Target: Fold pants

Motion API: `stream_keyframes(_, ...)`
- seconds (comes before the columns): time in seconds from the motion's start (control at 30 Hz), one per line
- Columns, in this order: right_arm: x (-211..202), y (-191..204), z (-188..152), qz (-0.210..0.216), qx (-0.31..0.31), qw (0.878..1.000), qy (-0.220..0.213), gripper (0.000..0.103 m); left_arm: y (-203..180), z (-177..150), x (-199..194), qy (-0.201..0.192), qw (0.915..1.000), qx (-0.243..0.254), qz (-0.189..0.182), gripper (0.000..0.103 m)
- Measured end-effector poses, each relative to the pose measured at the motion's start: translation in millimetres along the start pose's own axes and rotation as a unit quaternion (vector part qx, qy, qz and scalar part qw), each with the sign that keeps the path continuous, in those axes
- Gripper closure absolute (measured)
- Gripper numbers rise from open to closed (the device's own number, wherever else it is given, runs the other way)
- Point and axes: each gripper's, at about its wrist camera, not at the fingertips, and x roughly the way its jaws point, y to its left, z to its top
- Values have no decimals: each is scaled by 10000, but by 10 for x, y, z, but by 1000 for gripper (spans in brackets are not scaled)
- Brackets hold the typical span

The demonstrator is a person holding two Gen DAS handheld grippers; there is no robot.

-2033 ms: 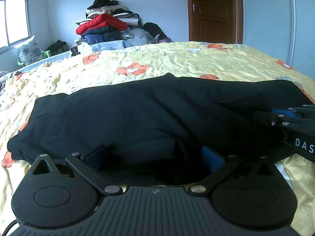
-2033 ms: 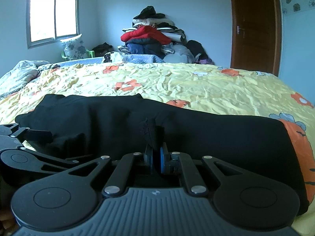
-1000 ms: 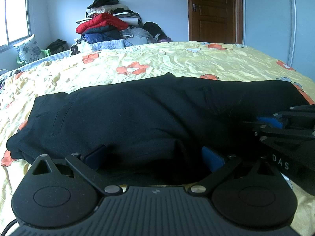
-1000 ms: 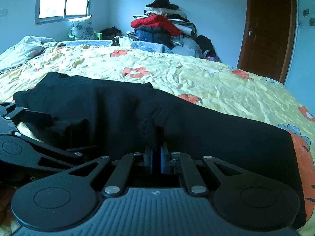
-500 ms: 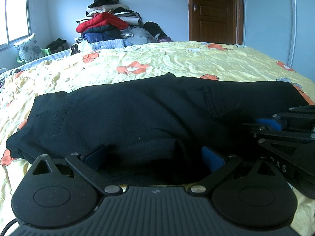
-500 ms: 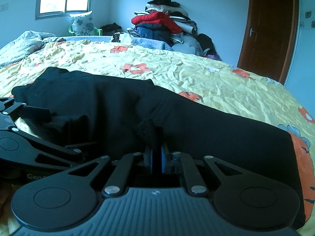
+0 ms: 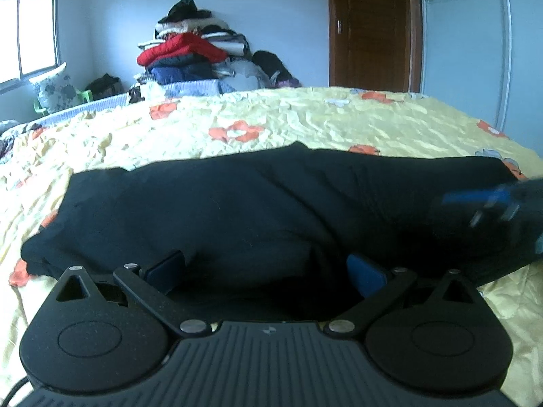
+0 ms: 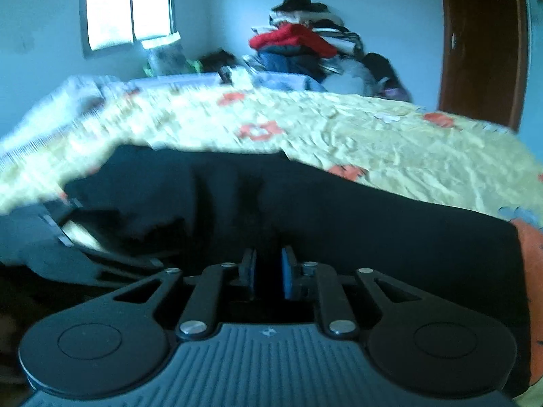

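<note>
pants (image 7: 258, 210): black, spread across mid-frame on yellow floral bedspread (image 7: 305, 118)
left gripper (image 7: 266, 271): jaws wide, near edge of fabric bunched between, not pinched
right gripper (image 8: 268, 271): jaws opening, narrow gap, no fabric visibly pinched, blurred

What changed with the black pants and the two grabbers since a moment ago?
The right gripper, which pinched a fold of the black fabric pants, is opening its jaws and pulling away, letting the fold go. The left gripper stayed wide open at the pants' near edge on the yellow flowered bedsheet.
</note>
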Motion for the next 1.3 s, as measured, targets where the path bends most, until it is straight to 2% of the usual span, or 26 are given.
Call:
stream_keyframes(0.13,-184,-205,143,522,481,9967,-387,84,48,93,-49,-127,9999,-46,106,0)
stream_keyframes(0.17,-186,-220,165,517,537,9962,-443,83,73,130,-56,-172,9997,-108,131,0)
stream_keyframes(0.23,-103,-253,213,131,562,9977,-349,83,133,233,-38,-215,9993,-280,148,0)
stream_keyframes(0.33,188,-278,231,-553,457,9973,166,83,183,473,82,-97,9988,-461,103,0)
stream_keyframes(0.43,450,-330,161,-802,547,9938,536,84,132,763,305,235,9991,-364,-46,2)
stream_keyframes(0.57,503,-291,88,-860,453,9943,439,81,-1,1013,674,772,9958,-228,-432,6)
stream_keyframes(0.6,499,-286,64,-819,421,9949,413,75,-49,1047,783,929,9943,-190,-480,8)
stream_keyframes(0.67,502,-270,41,-679,398,9963,348,58,-140,1066,987,1192,9916,-90,-493,12)
stream_keyframes(0.7,513,-247,27,-589,340,9972,305,41,-190,1070,1085,1304,9902,7,-504,14)
stream_keyframes(0.73,532,-208,6,-582,231,9976,293,33,-246,1070,1175,1396,9889,131,-499,14)
stream_keyframes(0.8,560,-117,2,-748,-12,9967,326,31,-342,1076,1328,1533,9865,359,-457,14)
stream_keyframes(0.87,585,-111,7,-862,-50,9957,343,24,-375,1106,1452,1579,9857,378,-453,14)
stream_keyframes(0.97,581,-183,8,-761,123,9965,324,20,-325,1200,1647,1718,9841,45,-458,14)
stream_keyframes(1.03,586,-185,7,-747,94,9966,326,17,-299,1252,1723,1625,9861,-43,-350,15)
stream_keyframes(1.13,594,-162,1,-758,26,9965,348,12,-274,1289,1625,1349,9907,-7,-149,22)
stream_keyframes(1.3,436,-177,-3,-900,183,9957,76,11,-174,1170,1223,1045,9943,104,-178,20)
